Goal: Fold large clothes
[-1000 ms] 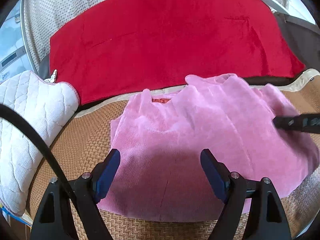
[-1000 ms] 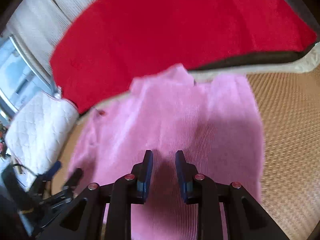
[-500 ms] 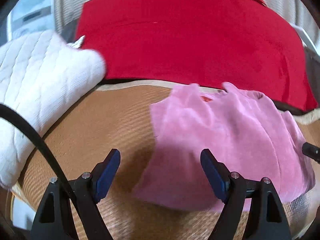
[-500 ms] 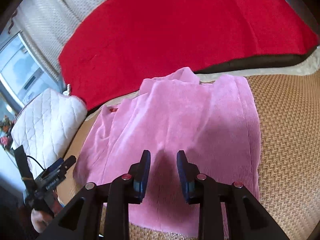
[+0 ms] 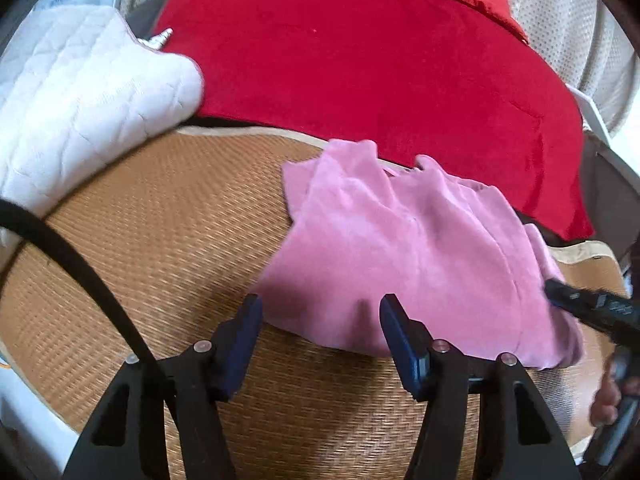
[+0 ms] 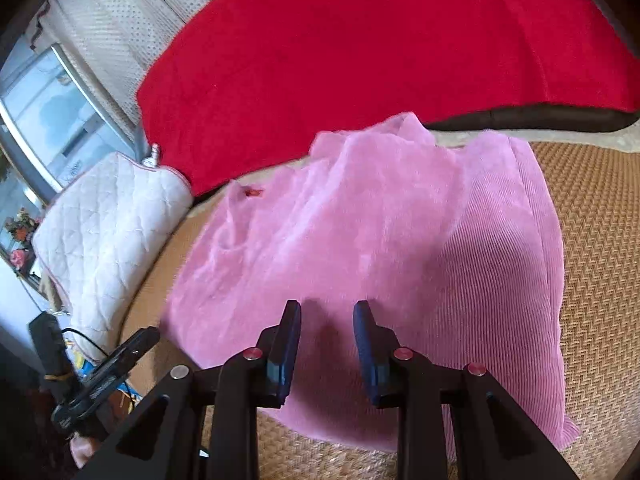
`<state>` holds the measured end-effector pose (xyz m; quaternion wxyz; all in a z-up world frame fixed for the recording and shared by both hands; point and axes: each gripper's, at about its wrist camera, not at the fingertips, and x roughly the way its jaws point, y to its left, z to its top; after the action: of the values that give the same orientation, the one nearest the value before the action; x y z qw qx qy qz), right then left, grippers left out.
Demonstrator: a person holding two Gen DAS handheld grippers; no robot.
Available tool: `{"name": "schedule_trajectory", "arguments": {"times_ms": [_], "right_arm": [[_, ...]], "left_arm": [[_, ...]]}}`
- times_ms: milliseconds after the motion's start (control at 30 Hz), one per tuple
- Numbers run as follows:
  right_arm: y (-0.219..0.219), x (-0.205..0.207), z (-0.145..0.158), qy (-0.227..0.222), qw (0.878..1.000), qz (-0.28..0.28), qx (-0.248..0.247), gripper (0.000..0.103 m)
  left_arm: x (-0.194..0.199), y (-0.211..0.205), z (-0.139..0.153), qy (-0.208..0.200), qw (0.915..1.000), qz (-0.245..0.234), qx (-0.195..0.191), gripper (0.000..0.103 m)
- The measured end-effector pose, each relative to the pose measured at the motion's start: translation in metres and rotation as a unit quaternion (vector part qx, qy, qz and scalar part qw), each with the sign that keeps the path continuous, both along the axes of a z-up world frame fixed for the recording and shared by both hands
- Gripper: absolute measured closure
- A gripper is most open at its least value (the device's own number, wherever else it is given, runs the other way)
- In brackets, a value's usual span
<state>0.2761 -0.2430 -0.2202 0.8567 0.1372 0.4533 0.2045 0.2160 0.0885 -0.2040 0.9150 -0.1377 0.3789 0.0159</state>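
Surface: woven straw mat with a pale cloth border, brown herringbone weave, carried the work.
Background: red blanket spread behind the mat; dotted off-white upholstery beyond it; a window at the left edge of the right wrist view.
Side object: white quilted cushion lay at the mat's left edge, partly overlapping the blanket's corner.
Garment: pink corduroy garment lay flat on the mat, folded into a rough rectangle, far edge touching the mat border near the blanket; a small red tag showed at its upper left.
Garment layers: several overlapping layers were visible at the far edge; ribbing ran lengthwise on the right portion.
Left gripper: hovered above the garment's near left corner, fingers spread wide, nothing between them.
Right gripper: positioned over the garment's near middle, fingers parted by a narrow gap with only fabric visible below; contact with the cloth could not be determined.
Cross-view: the right gripper appeared at the garment's right edge in the left wrist view; the left gripper appeared beside the garment's left edge in the right wrist view.
Image quality: motion blur on the garment's left half.
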Motion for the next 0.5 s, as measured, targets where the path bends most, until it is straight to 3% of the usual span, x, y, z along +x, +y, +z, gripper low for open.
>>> {"name": "schedule_trajectory", "arguments": {"times_ms": [100,167,300,500], "right_arm": [[-0.004,0.005,-0.005,0.017,1.0,-0.003,0.018,0.072],[-0.008,0.001,0.003,0.004,1.0,-0.007,0.03,0.072],[-0.012,-0.008,0.018,-0.036,0.999,-0.01,0.026,0.072],[-0.01,-0.007,0.014,-0.031,0.999,-0.007,0.021,0.072]], "left_arm": [[0.004,-0.002,-0.003,0.01,0.9997,-0.008,-0.022,0.035],[0.005,-0.001,-0.005,0.017,0.9992,-0.008,-0.036,0.026],[0.006,-0.001,-0.012,0.034,0.9974,-0.001,-0.064,0.024],[0.015,0.001,-0.03,0.056,0.9865,0.012,-0.153,0.022]]}}
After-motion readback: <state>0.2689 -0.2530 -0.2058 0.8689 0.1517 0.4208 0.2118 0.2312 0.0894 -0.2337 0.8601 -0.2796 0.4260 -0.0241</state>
